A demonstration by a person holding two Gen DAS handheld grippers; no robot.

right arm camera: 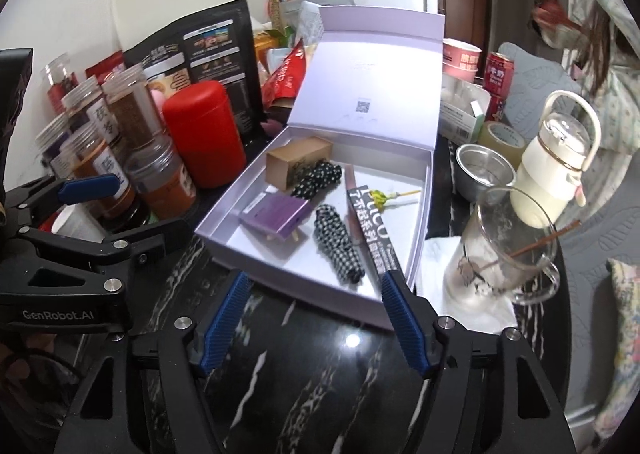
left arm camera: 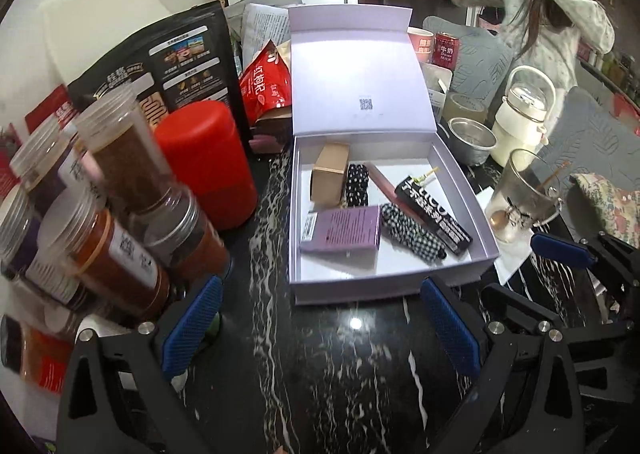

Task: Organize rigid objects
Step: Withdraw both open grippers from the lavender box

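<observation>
- Now we judge ourselves between steps: both claws hang over the table on the near side of the box [left arm camera: 460,274], and neither is holding anything.
- Left claw [left arm camera: 320,326] is spread wide; right claw [right arm camera: 316,318] is spread too, nothing between its pads.
- Inside the box lie a purple pack [left arm camera: 340,230], tan carton [left arm camera: 330,178], two checked rolls and a black tube [left arm camera: 434,216].
- Next we likely must choose a loose item beside the box, or shut its lid [left arm camera: 360,82].

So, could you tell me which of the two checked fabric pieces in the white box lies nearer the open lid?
The dotted black-and-white one beside the brown cardboard box; the houndstooth one lies nearer the front wall.
</observation>
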